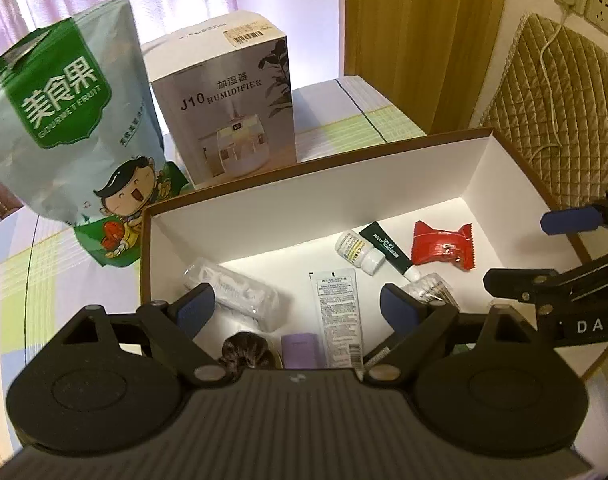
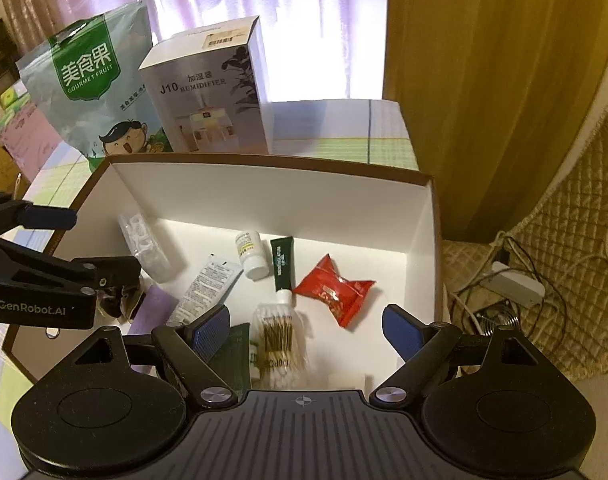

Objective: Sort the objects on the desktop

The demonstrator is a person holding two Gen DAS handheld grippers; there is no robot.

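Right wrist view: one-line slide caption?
Open right gripper above a white box holding cotton swabs, red snack packet, green tube, pill bottle.

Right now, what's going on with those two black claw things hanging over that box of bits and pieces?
A person is tidying small desk items into a white box using two hand-held grippers. Both the left gripper and the right gripper are open over the box and hold nothing. Inside lie a red snack packet, a green tube, a small pill bottle, cotton swabs and a sachet. A snack bag and a humidifier carton stand behind it.
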